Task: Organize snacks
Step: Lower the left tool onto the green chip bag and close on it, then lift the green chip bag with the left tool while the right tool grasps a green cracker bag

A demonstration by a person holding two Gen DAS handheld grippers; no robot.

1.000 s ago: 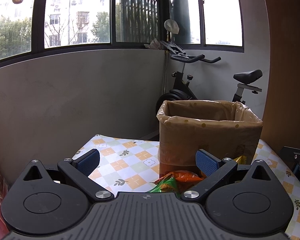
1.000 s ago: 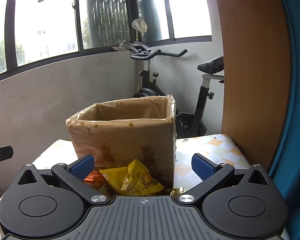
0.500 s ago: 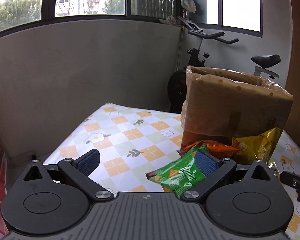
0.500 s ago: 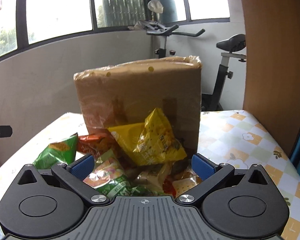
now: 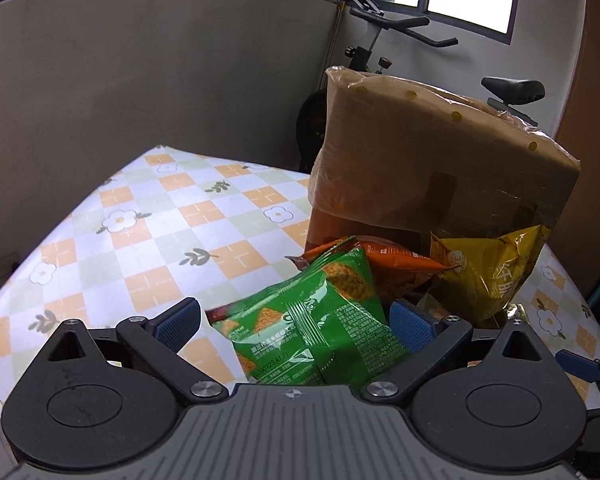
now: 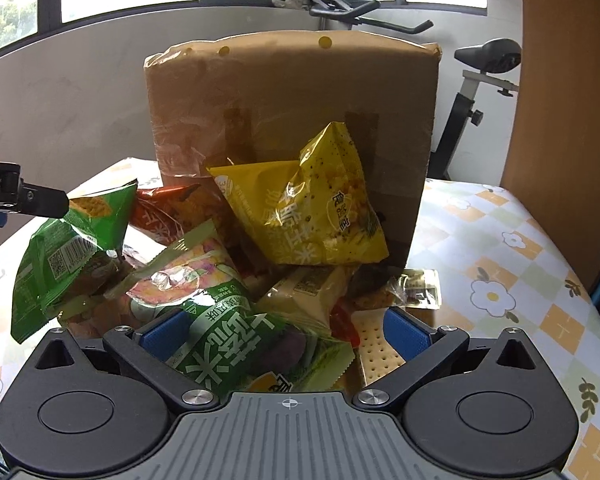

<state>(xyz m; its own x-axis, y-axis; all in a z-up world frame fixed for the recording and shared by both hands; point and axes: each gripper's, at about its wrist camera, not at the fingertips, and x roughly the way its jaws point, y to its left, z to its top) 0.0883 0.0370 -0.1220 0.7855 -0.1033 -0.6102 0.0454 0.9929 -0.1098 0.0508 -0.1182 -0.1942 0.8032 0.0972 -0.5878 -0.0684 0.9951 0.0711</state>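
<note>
A pile of snack bags lies on the table in front of a cardboard box (image 6: 292,120) lined with plastic. A green bag (image 5: 316,320) lies between the open fingers of my left gripper (image 5: 296,322), untouched by the pads. An orange bag (image 5: 396,260) and a yellow bag (image 5: 484,272) lean against the box (image 5: 432,168). My right gripper (image 6: 288,330) is open over another green bag (image 6: 228,336). The yellow bag (image 6: 312,212) stands behind it, with the first green bag (image 6: 60,256) at the left.
The table carries a checked flower cloth (image 5: 152,232). An exercise bike (image 6: 480,80) stands behind the box. A grey wall (image 5: 140,80) runs at the back, a wooden panel (image 6: 568,120) at the right. The left gripper's finger (image 6: 32,200) shows at the left edge.
Both grippers have dropped and moved in toward the snack pile. The bags now fill the lower views and the box looms larger. Both jaws stayed open.
</note>
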